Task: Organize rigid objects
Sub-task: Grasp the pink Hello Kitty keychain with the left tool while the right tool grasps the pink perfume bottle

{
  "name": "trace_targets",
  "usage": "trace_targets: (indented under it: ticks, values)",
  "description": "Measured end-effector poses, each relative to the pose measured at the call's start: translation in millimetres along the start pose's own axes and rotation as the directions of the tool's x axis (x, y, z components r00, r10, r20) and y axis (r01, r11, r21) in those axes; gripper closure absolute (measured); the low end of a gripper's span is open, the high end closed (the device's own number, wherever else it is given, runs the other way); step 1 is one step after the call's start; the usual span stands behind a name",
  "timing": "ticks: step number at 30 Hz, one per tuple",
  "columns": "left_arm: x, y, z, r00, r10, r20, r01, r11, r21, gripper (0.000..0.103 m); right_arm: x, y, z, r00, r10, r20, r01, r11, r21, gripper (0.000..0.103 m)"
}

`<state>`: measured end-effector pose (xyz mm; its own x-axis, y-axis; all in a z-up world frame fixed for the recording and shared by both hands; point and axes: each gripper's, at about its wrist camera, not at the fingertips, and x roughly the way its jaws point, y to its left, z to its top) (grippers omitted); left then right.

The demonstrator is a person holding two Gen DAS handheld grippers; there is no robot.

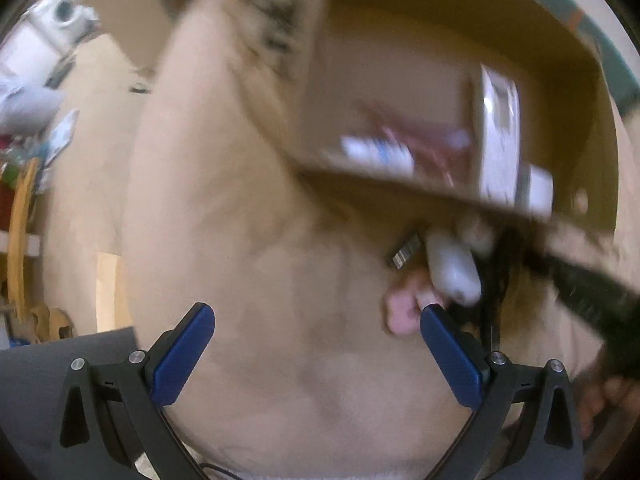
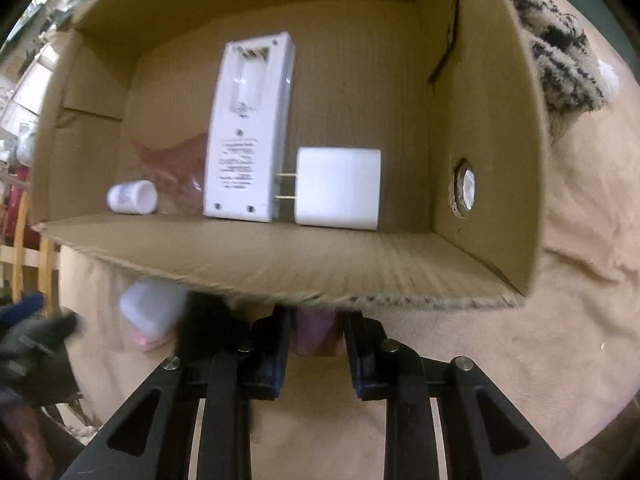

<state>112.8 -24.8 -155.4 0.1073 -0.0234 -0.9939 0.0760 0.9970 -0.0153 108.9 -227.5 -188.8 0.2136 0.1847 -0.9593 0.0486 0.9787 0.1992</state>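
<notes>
Right hand-held gripper (image 2: pixel 316 354): jaws closed in on a small pink block-shaped object (image 2: pixel 316 332), grasping it, tips just below the near wall of the open brown cardboard box (image 2: pixel 280 264). What the pink thing is, can't tell; the wall edge hides its top.

Left hand-held gripper (image 1: pixel 316 356): released, jaws wide apart, nothing between them. View is motion-blurred. Past its right finger, on the beige bedsheet (image 1: pixel 260 260) just outside the box's near wall, lie a white rounded plastic container (image 1: pixel 452 268) with a pink piece under it and a small dark barcode-striped item (image 1: pixel 406 252).

Already in the box, along the near wall: short white cylindrical bottle (image 2: pixel 132 197) toward the near-left corner, translucent red plastic pouch (image 2: pixel 176 168) beside it, long white plastic device lying back-side up (image 2: pixel 248 136) in the middle, white cube wall charger (image 2: pixel 338 188) with prongs touching the device's side. The far half of the box floor is bare.

Step, as I read it: carrying the pink object into the box. Next move calls for lifting clear over the near wall, then setting down in the open floor right of the charger or behind it. Risk: clipping the wall edge, knocking the charger.
</notes>
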Motion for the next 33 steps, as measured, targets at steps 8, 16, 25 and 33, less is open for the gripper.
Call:
trace_targets:
  ticks: [8,16,25,33]
  values:
    - [14,-29,7,1.0,-0.001,-0.022,0.003,0.996,0.085,0.005,-13,3,-8,0.999,0.033,0.024,-0.033,0.999,0.016,0.076]
    - [50,-43,23,0.995,-0.005,-0.1,0.017,0.993,0.119,0.024,-19,-14,-2,0.999,0.047,0.028,-0.047,0.998,0.029,0.076]
    - [49,-44,27,0.997,-0.006,-0.073,0.018,0.986,0.166,0.068,-24,-21,-7,0.998,0.056,0.04,-0.058,0.998,0.036,0.077]
    - [40,-10,9,0.997,0.001,-0.08,0.007,0.996,0.089,0.068,-36,-29,-17,0.996,0.07,0.053,-0.073,0.996,0.052,0.077]
